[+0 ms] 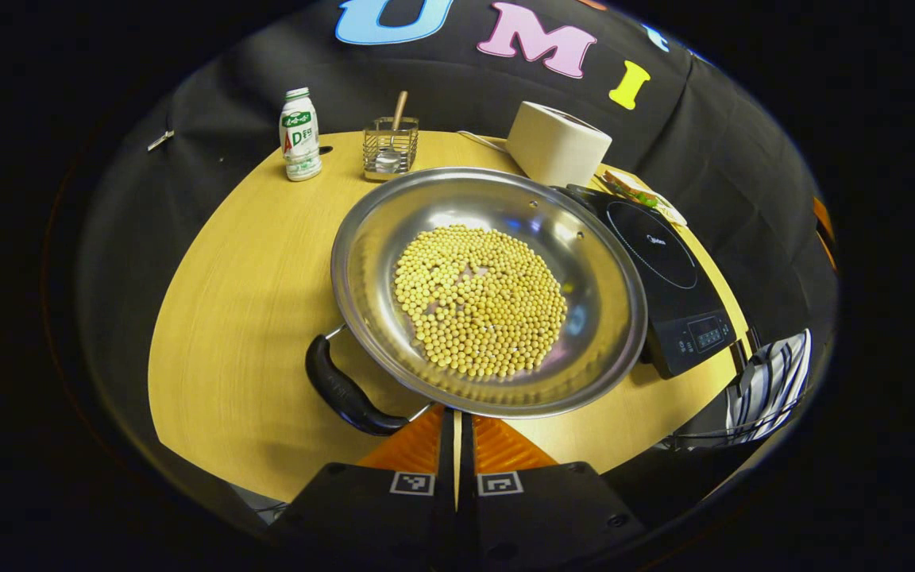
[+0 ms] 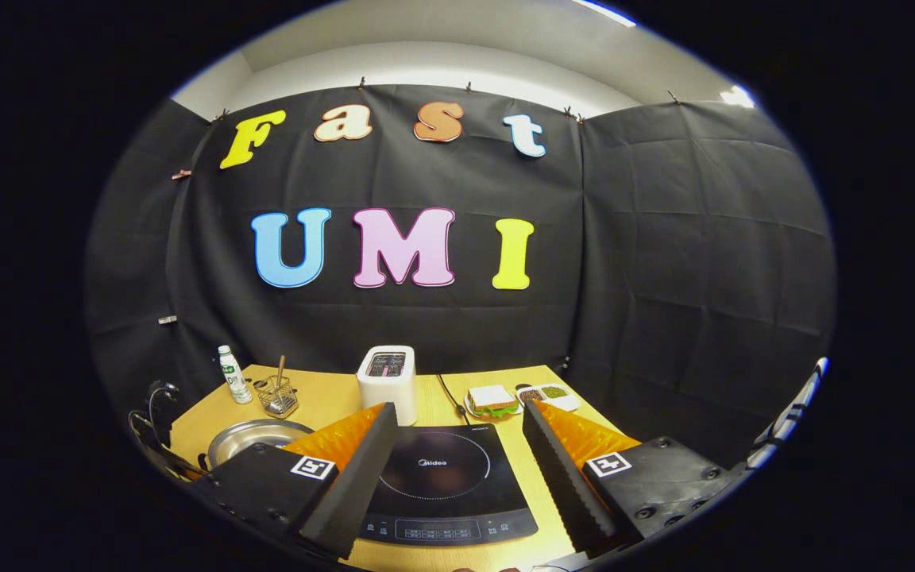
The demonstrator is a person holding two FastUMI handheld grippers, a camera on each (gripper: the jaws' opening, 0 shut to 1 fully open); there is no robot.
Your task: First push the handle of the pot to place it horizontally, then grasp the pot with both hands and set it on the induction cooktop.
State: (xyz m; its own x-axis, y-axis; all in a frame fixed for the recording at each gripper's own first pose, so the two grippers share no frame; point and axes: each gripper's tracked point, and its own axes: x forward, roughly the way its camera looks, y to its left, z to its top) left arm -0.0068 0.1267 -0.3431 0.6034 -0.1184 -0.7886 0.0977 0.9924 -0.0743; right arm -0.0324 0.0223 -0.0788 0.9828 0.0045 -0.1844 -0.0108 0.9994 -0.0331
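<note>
At bottom of left gripper view, left gripper (image 1: 456,445) has fingers pressed together, nothing between them, tips just under pot (image 1: 489,290) rim beside black handle (image 1: 342,389). Right gripper (image 2: 457,469) spread wide, hovering above induction cooktop (image 2: 445,485). Pot, full of beans (image 1: 480,300), sits on table (image 1: 251,278) just left of cooktop. Handle sticks out near-left, its long axis running diagonally. Likely step: push handle. Nudge the handle sideways with closed tips, low and slow, so beans stay put.
</note>
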